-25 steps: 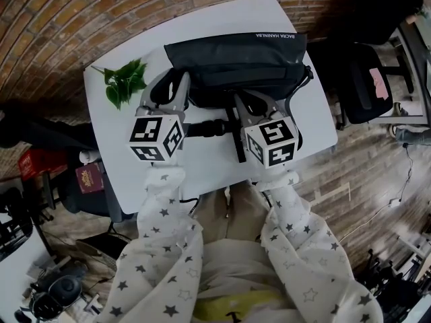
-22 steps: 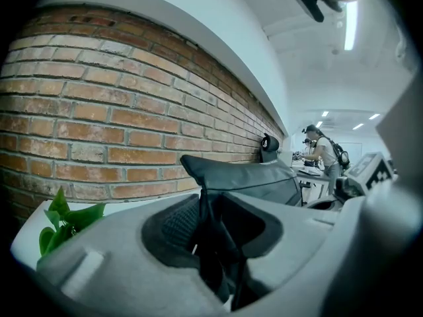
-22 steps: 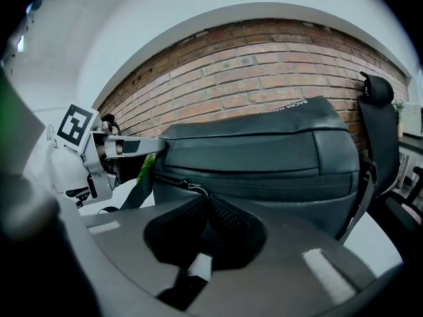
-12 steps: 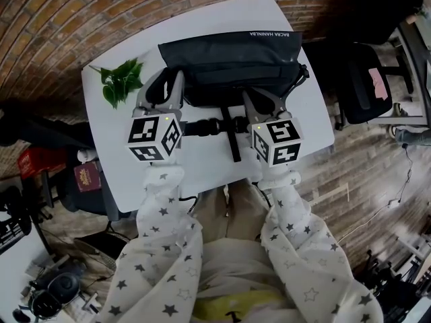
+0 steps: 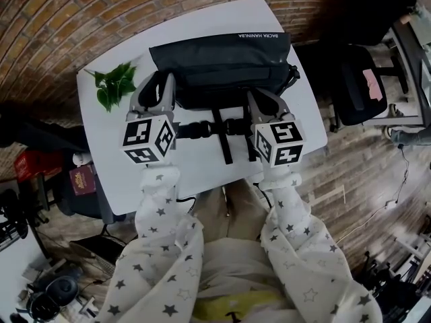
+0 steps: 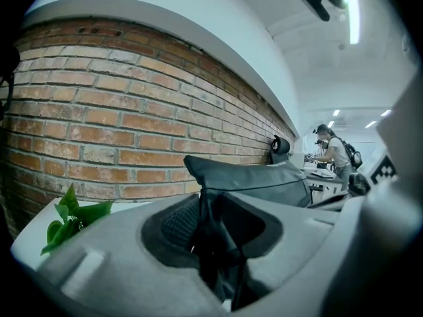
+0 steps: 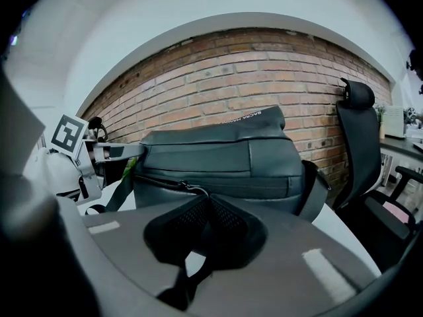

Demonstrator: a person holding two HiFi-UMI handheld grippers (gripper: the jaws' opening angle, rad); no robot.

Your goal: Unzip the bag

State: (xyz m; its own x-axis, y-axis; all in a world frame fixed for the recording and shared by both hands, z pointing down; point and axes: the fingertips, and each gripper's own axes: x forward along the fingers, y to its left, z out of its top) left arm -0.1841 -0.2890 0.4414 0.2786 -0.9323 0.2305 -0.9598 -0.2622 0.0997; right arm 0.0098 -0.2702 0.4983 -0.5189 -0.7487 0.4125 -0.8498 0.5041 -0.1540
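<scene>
A black bag (image 5: 222, 59) lies along the far side of the white table (image 5: 195, 170), next to the brick wall. My left gripper (image 5: 153, 89) sits at the bag's left end. In the left gripper view it (image 6: 206, 207) is shut on a fold of black fabric of the bag (image 6: 264, 180). My right gripper (image 5: 266, 103) is at the front of the bag, towards its right end. In the right gripper view it (image 7: 201, 200) is shut on the zip pull (image 7: 188, 190) on the front of the bag (image 7: 218, 157). The zip's teeth are too dark to read.
The bag's strap with its buckle (image 5: 215, 128) lies on the table between the grippers. A sprig of green leaves (image 5: 111, 86) lies at the table's left corner. A black office chair (image 5: 357, 86) stands to the right of the table. A person (image 6: 334, 154) stands far off.
My right gripper has moved rightward along the bag's front, from near the middle towards the right end. The left gripper has stayed at the bag's left end.
</scene>
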